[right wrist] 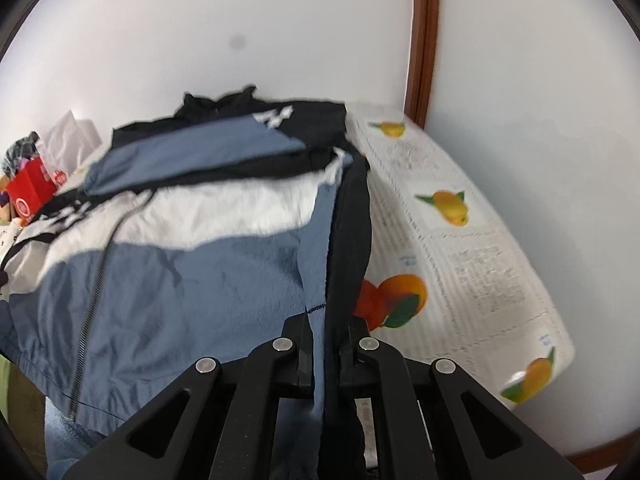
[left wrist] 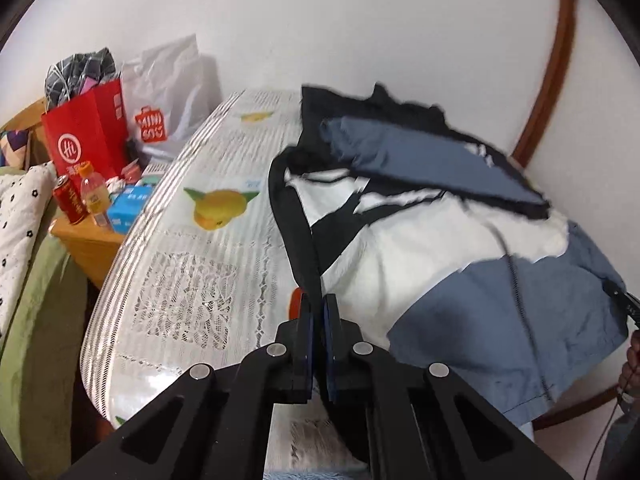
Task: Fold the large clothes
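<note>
Where the jacket point(left wrist: 460, 240) passes under the two hand-held grippers, its lower hem drops off the near edge of the desk point(left wrist: 188, 280) and is cut off from sight, and motion blur smears its collar and the white print on its black shoulders. One jacket lies there, blue, white and black, with its long axis running away from both grippers toward the wall, collar at the far end and zip down the middle. The left hand-held gripper point(left wrist: 316, 304) is pinched tight on a black edge strip of the jacket, which rises straight ahead of it. The right hand-held gripper point(right wrist: 326, 324) is likewise clamped on a blue-and-black fold at the jacket's opposite side. Far off to the left of the left gripper stand two shopping bags point(left wrist: 84, 136), one red can point(left wrist: 70, 200) and one bottle point(left wrist: 94, 194); smaller items beside them are too blurred to name.
</note>
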A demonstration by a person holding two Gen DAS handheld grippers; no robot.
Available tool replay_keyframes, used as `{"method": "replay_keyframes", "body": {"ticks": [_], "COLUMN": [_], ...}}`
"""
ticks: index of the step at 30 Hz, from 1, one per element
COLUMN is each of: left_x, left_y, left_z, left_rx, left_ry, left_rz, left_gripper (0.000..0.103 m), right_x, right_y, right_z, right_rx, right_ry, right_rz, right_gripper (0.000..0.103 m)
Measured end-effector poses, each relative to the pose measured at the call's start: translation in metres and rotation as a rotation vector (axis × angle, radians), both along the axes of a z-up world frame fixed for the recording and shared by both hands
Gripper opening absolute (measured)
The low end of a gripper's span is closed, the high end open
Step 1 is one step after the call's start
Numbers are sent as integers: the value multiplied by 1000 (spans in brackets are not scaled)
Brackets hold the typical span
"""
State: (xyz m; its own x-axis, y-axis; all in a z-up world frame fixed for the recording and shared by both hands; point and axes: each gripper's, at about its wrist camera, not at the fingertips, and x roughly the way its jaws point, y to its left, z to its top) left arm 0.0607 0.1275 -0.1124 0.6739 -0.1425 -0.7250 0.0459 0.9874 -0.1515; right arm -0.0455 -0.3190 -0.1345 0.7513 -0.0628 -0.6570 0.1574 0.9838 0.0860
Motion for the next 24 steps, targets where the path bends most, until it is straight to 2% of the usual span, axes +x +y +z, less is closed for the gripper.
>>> {"method": "replay_keyframes", "body": {"ticks": [3, 9, 15, 24], "left_x": [-9, -5, 12, 62], "left_y": [4, 9, 10, 5], "left_z": [16, 37, 54, 84], "left_rx": [-27, -54, -54, -57], "left_ry": [-56, -117, -150, -189], "left_rz": [-10, -5, 18, 50], "left_gripper": [5, 5, 5, 5], "right_x": [-12, -13, 4, 48], "right_y": [0, -1, -6, -18], "right_z": [14, 37, 55, 90], "right_rx": [-3, 24, 33, 57], "right_ry": [-37, -105, -149, -213], "right_rz": [7, 0, -13, -14], "right_gripper": [4, 4, 4, 4]}}
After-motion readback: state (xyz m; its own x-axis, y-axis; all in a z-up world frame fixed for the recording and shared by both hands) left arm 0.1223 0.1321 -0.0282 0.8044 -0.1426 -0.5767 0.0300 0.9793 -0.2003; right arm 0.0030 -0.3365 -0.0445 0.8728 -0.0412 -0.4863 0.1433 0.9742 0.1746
